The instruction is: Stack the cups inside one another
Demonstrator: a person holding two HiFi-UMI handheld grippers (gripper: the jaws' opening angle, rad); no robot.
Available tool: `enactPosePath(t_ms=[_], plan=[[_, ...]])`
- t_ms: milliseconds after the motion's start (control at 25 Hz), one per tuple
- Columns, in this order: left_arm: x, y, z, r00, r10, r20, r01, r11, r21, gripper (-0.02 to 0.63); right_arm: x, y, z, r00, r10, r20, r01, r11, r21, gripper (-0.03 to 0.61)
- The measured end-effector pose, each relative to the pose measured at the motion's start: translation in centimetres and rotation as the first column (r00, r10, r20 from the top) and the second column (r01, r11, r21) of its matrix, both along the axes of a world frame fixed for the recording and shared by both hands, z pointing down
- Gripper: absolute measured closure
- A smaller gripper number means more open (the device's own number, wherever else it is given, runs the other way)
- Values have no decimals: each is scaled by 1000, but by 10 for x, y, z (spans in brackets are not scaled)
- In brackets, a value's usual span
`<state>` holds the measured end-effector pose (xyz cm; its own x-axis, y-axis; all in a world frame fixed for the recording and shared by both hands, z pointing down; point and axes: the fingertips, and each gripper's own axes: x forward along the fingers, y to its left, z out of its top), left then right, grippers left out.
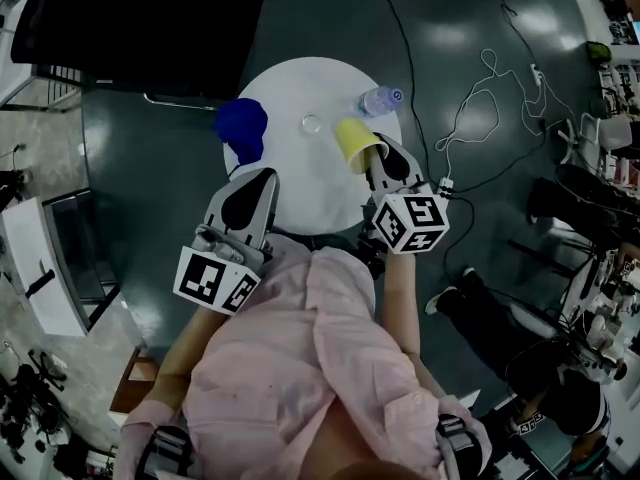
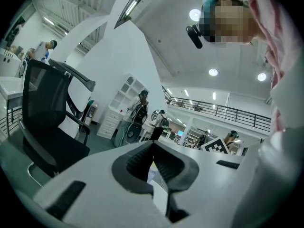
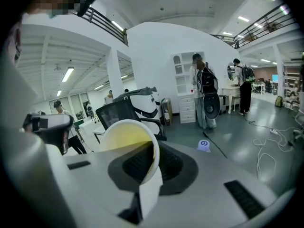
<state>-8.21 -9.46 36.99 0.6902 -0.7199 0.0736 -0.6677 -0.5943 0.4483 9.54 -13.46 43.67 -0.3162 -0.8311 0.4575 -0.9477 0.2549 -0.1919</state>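
A yellow cup [image 1: 357,142] hangs tilted over the right part of the round white table [image 1: 290,178], its mouth toward me. My right gripper [image 1: 381,158] is shut on its wall. In the right gripper view the yellow cup [image 3: 124,137] fills the space ahead of the right gripper [image 3: 150,169], with the rim pinched between the pads. A blue cup [image 1: 243,128] stands at the table's left edge. My left gripper [image 1: 262,178] is held just short of the table's near edge, below the blue cup, shut and empty; in its own view the left gripper [image 2: 153,163] points level across the room.
A clear plastic bottle [image 1: 380,99] lies at the table's far right, also seen as the bottle [image 3: 203,145] ahead. A small clear round thing [image 1: 312,123] sits mid-table. A black office chair [image 1: 140,28] stands beyond the table. Cables [image 1: 480,108] trail on the floor at right.
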Motion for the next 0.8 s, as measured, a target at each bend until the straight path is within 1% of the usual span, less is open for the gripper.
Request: enactPosePath(t_ms=[440,800], plan=[[13,4,4,998,55,-11,-55,998,-8,595,2,-3,31,999,-28,-21,27,997,-69,540],[19,4,0,998,68,0,-68,998,7,595,5,-3,45,998,-35,-51,30,994,-105,540]])
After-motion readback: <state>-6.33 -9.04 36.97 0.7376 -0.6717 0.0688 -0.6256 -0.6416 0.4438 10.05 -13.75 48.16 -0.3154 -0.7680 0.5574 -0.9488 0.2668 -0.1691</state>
